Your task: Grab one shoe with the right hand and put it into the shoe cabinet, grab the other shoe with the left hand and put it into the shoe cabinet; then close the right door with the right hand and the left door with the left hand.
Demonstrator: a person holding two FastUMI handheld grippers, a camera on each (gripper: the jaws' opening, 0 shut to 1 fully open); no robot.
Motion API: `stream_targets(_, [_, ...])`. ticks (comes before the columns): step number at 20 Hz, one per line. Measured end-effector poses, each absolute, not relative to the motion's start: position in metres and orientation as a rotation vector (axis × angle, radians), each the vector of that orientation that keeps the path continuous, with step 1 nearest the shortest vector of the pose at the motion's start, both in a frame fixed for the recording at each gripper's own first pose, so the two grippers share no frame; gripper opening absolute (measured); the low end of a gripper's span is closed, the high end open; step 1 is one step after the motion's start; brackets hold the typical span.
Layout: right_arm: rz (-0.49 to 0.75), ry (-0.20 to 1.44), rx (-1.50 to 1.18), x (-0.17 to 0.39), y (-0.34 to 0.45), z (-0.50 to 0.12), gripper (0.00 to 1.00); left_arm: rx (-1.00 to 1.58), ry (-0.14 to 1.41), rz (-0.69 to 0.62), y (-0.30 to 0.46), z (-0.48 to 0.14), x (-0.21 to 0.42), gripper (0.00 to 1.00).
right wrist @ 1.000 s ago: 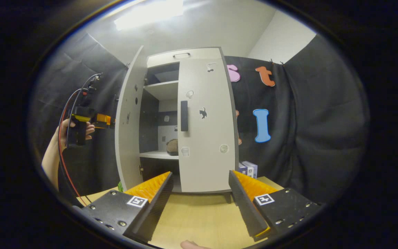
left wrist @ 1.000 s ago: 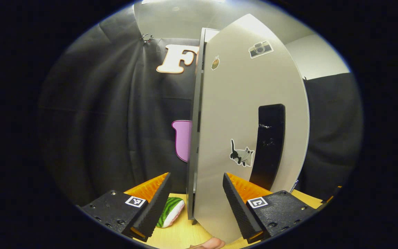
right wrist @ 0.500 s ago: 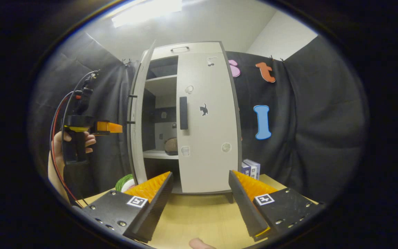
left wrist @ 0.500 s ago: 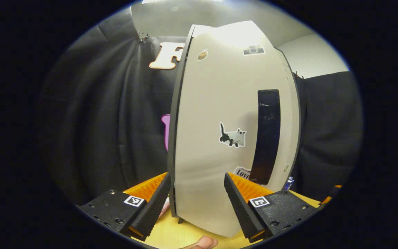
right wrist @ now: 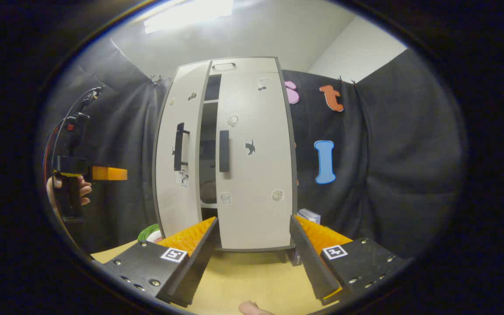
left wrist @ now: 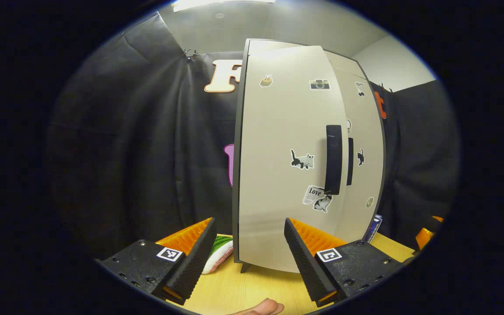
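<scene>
We are on the last step: our left hand-held gripper (left wrist: 248,249), wide open and empty, must push the left door (right wrist: 177,157) fully shut.

A staged recording booth, not a real home: black cloth (right wrist: 387,144) is clipped up as walls around a light wooden tabletop (right wrist: 252,280). A small sticker-covered shoe cabinet (right wrist: 252,175) stands near its far edge. Bare white walls and a ceiling strip light (right wrist: 188,15) show above the cloth.
</scene>
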State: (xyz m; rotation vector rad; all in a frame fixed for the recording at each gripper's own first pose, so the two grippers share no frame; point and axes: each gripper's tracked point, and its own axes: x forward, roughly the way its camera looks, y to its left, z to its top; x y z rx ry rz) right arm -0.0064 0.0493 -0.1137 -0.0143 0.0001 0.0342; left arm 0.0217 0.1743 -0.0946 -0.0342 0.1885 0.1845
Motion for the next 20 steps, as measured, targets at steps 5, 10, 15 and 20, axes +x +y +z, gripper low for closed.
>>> stream_targets(5, [0.032, -0.052, -0.030, -0.014, 0.052, -0.082, 0.97, -0.021, 0.173, 0.147, 0.142, -0.094, 0.000, 0.95])
stream_targets(10, [-0.010, -0.105, -0.025, -0.029, 0.046, -0.057, 0.93, -0.018, 0.129, 0.104, 0.108, -0.092, -0.016, 0.95])
stream_targets(15, [0.011, -0.137, -0.041, -0.044, 0.049, -0.049, 0.93, -0.047, 0.119, 0.106, 0.093, -0.106, -0.036, 0.95])
stream_targets(20, [0.013, -0.128, -0.042, -0.052, 0.044, -0.062, 0.93, -0.053, 0.098, 0.113, 0.089, -0.111, -0.056, 0.95])
